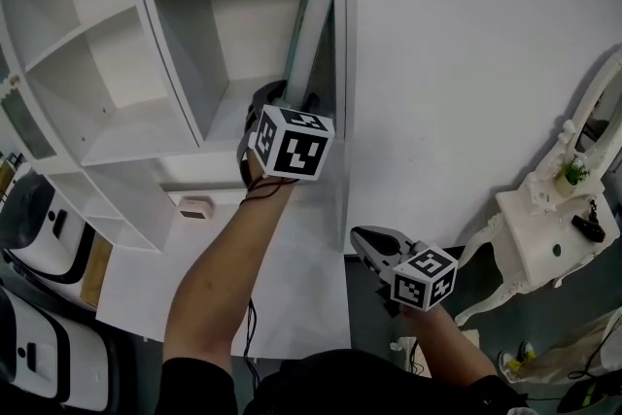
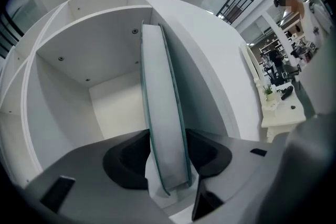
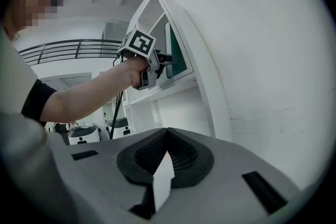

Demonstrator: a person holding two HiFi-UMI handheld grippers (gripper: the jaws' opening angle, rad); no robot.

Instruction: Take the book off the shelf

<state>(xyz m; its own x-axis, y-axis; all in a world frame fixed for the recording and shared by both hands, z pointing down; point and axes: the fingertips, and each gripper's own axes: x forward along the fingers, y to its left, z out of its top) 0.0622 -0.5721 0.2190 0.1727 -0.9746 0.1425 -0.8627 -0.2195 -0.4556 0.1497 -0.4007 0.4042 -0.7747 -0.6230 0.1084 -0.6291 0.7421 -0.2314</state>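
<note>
A thin book with a teal cover (image 1: 306,34) leans upright in the white shelf's (image 1: 146,126) right-hand compartment, against its side wall. My left gripper (image 1: 289,94) reaches into that compartment at the book's lower end. In the left gripper view the book (image 2: 160,113) stands between the two black pads, which touch both of its faces, so the left gripper (image 2: 168,160) is shut on it. My right gripper (image 1: 364,238) hangs lower, to the right of the shelf and in front of the white wall. It is shut and holds nothing (image 3: 164,157). From it I see the book (image 3: 175,52) and the left gripper (image 3: 163,63).
The shelf's other compartments hold nothing. A small pale device (image 1: 194,207) lies on the lower ledge. A white wall (image 1: 466,63) runs right of the shelf, with an ornate white table (image 1: 544,238) beyond. White machines (image 1: 39,228) stand at the lower left.
</note>
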